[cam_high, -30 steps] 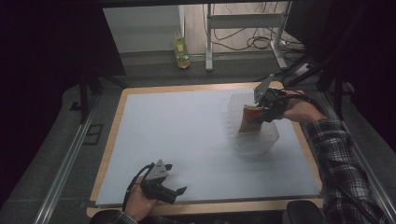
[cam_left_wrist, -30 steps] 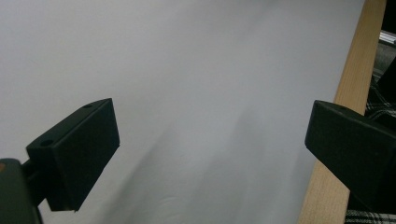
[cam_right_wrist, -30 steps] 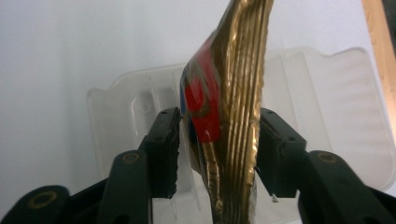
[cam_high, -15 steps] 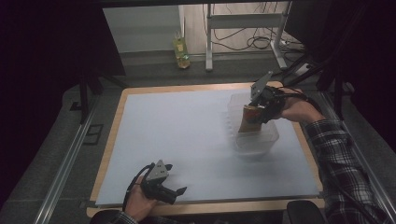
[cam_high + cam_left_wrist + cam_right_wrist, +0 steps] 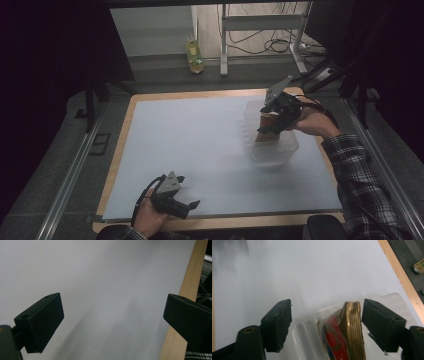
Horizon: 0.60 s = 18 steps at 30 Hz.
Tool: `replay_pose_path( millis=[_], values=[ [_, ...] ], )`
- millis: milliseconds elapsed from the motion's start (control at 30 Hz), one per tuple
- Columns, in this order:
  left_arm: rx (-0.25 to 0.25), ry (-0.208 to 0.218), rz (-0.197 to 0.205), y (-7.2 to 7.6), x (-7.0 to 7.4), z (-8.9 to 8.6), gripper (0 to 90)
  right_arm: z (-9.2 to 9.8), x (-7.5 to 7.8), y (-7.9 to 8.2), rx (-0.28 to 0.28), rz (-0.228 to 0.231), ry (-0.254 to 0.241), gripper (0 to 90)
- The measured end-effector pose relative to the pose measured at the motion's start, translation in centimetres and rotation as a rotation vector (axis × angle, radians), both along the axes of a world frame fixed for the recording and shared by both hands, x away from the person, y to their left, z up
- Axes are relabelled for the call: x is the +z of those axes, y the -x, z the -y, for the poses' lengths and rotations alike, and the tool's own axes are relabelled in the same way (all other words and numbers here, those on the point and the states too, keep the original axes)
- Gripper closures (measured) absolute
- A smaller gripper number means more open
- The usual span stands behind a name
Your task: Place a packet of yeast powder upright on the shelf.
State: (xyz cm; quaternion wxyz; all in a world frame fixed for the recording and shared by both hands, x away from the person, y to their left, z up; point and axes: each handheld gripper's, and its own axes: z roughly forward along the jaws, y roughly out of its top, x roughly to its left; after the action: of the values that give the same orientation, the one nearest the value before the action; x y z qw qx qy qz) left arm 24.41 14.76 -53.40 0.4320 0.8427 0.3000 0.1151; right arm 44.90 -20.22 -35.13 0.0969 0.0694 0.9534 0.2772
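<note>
Item: flat red-and-gold foil packet (image 5: 345,332), standing on edge inside a clear, thin-walled plastic tray (image 5: 274,150) near the far right corner of the pale grey surface (image 5: 200,145).

Handling, by judgement: the packet looks light and thin, with a stack of gold layers along its narrow edge. The foil is probably slick and creases easily, and a hard squeeze may crush the contents. Best hold is across the two broad faces, low enough to keep it from tipping. The tray looks flimsy and springy, likely to slide or flex if nudged, so it should be steadied at the rim.

Right gripper (image 5: 325,320): the jaws have just been opening and now stand apart, the packet between them, close to one pad; no pad presses on it.

Left gripper (image 5: 112,320): jaws wide apart, nothing between them, resting at the near edge of the surface.

Labels: the red face carries a blurred print, and no writing can be read.
</note>
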Motion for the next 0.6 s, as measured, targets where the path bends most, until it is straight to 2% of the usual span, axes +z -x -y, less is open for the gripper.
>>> replay_pose_path(
  millis=[200, 300, 600],
  values=[
    [0.001, 0.0, -0.001, 0.0, 0.0, 0.0, 2.9, -0.9, -0.2, 0.6, -0.03, -0.015, -0.047, 17.5],
    [0.0, -0.001, 0.0, 0.0, 0.0, 0.0, 2.9, -1.1, -0.1, 1.0, -0.021, -0.031, -0.083, 14.6],
    [0.002, 0.001, 0.002, 0.0, 0.0, 0.0, 2.9, -1.2, 0.4, 2.5, -0.042, -0.046, -0.129, 10.0]
  ],
)
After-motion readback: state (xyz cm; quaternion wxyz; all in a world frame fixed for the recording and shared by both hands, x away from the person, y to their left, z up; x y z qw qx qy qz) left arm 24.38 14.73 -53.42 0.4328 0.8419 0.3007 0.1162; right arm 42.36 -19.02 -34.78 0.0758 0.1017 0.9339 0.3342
